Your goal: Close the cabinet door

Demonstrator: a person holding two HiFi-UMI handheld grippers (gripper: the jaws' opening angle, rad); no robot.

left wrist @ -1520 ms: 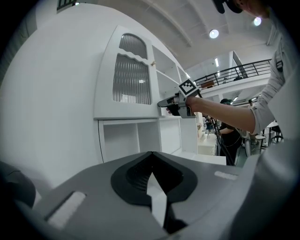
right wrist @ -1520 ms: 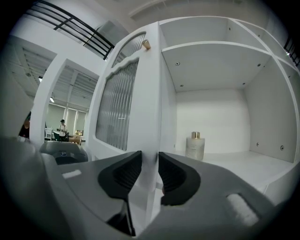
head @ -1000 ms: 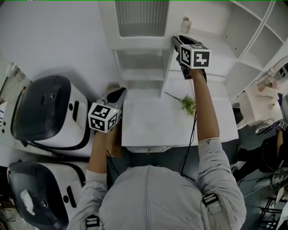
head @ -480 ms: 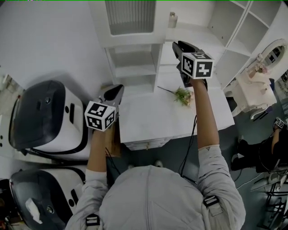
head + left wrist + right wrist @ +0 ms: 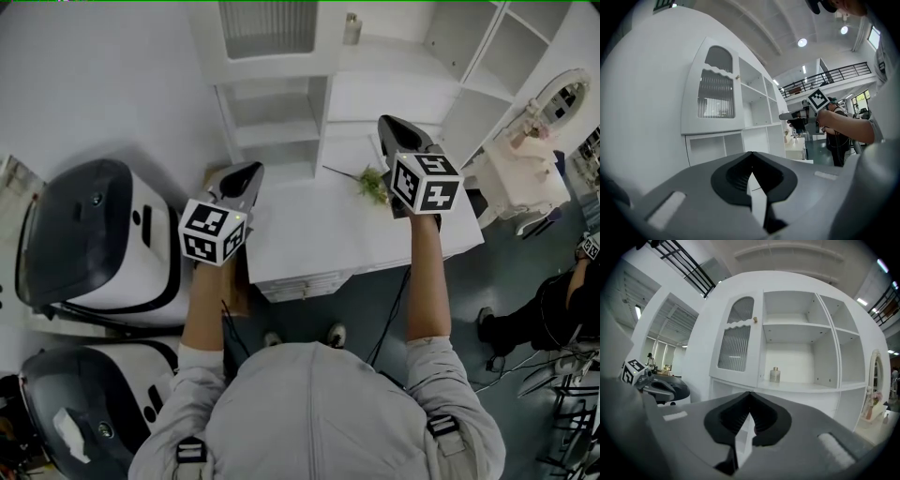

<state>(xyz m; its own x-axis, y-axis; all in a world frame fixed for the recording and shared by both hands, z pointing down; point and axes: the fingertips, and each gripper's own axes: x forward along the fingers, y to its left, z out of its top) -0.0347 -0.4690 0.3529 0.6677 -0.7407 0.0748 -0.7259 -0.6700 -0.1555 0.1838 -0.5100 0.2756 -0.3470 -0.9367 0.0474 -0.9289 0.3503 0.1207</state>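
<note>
The white cabinet's door, with ribbed glass and a small knob, lies flush with the cabinet front; it also shows in the head view and the left gripper view. My right gripper is held level over the white table, apart from the cabinet, jaws shut and empty. My left gripper hovers at the table's left edge, jaws together with nothing in them. Each gripper shows in the other's view: the right gripper and the left gripper.
A small jar stands on the open shelf beside the door. A green sprig lies on the white table. Two white and black machines sit at the left. Open shelving and a mirror stand are at the right.
My right gripper has drawn back from the cabinet front toward the person, over the table. The left gripper shifted slightly. The cabinet sits farther away.
</note>
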